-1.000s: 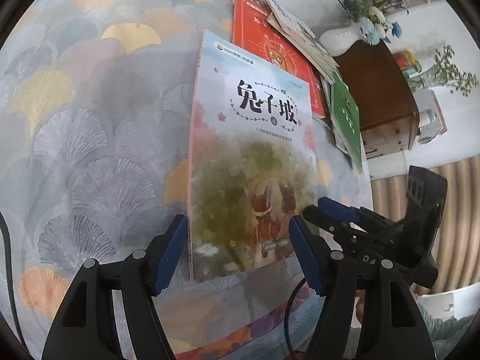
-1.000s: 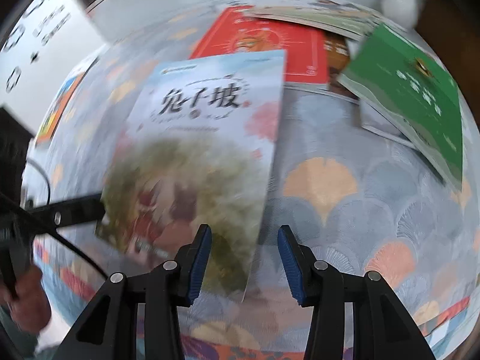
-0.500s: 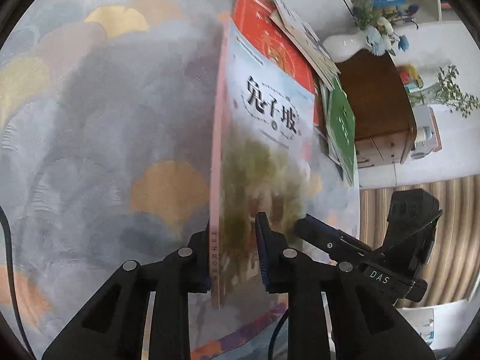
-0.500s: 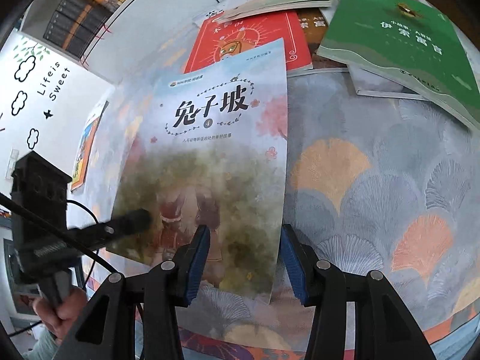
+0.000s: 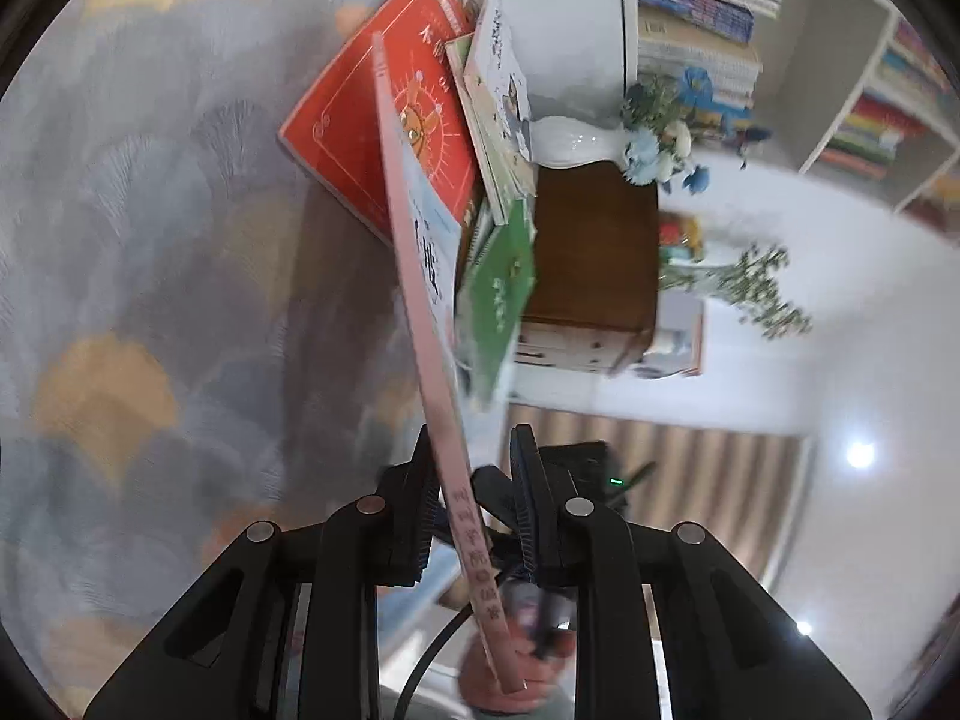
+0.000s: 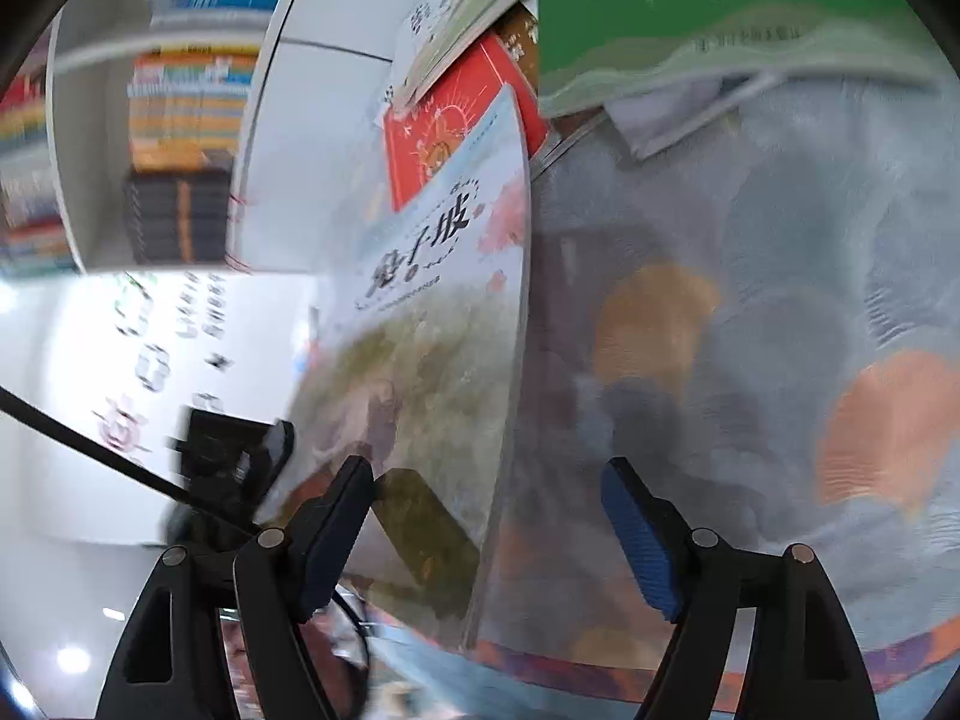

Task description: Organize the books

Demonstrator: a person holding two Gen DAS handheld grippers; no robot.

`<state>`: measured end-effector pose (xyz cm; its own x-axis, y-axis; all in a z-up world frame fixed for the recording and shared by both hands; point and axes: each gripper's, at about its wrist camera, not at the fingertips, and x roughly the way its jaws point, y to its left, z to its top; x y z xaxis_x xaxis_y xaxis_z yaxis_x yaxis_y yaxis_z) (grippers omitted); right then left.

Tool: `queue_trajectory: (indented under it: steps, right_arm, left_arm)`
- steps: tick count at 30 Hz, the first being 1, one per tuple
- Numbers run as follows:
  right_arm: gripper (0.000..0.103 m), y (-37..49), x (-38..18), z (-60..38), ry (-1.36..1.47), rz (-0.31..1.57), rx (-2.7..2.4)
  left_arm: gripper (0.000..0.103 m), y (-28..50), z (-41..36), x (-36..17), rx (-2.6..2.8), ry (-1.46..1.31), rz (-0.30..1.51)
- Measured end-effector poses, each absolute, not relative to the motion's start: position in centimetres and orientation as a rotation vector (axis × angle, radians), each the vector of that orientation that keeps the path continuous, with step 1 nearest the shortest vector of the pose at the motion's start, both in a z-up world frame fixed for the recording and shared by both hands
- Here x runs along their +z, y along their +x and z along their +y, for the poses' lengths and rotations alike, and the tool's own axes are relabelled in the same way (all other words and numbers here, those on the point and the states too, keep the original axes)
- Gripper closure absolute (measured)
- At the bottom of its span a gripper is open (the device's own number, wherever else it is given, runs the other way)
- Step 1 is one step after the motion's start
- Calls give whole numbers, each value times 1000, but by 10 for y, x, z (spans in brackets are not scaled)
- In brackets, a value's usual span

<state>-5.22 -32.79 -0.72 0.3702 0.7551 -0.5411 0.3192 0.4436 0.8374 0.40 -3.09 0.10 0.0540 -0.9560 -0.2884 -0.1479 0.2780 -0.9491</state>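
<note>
Book (image 5: 420,276) on edge, red book (image 5: 360,120) behind

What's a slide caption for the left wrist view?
Left tool shut on the pink spine of a tilted book, lifted on edge above the patterned cloth, with red and green books behind.

Bright, even room light; heavy motion blur; fisheye bending at edges; dark corner vignette.

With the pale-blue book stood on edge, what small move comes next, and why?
Probably draw the right hand-held gripper clear: its jaws are opening around the pale-blue book, while the left hand-held gripper is shut on its pink spine.
</note>
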Motion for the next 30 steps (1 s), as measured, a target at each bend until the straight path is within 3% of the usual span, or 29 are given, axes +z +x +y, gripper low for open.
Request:
queue_trajectory:
  steps: [2, 3, 4, 6, 10, 17, 23, 30]
  right_arm:
    - [37, -46, -14, -320, 1199, 1211, 410]
    - [54, -46, -12, -319, 1196, 1211, 415]
    - [64, -42, -9, -313, 1172, 1213, 423]
    - [71, -35, 5, -302, 1019, 1231, 395]
    - [74, -27, 48, -262, 582, 1224, 365]
    - [74, -30, 119, -184, 4, 1084, 435]
    - [74, 26, 148, -142, -61, 980, 549]
    - [73, 118, 138, -74, -112, 946, 579]
  left_arm:
    - [84, 3, -27, -1, -847, -1082, 1400]
    - [84, 3, -29, 0, -823, -1049, 1409]
    - [84, 3, -28, 0, -790, -990, 1421]
    - [84, 3, -27, 7, -708, -821, 1417]
    - [84, -3, -30, 31, -622, -533, 1343]
    - [84, 6, 16, 78, -621, -448, 1170]
    - [84, 60, 78, 99, -517, -511, 1058]
    - [81, 120, 125, 96, -388, -468, 1022]
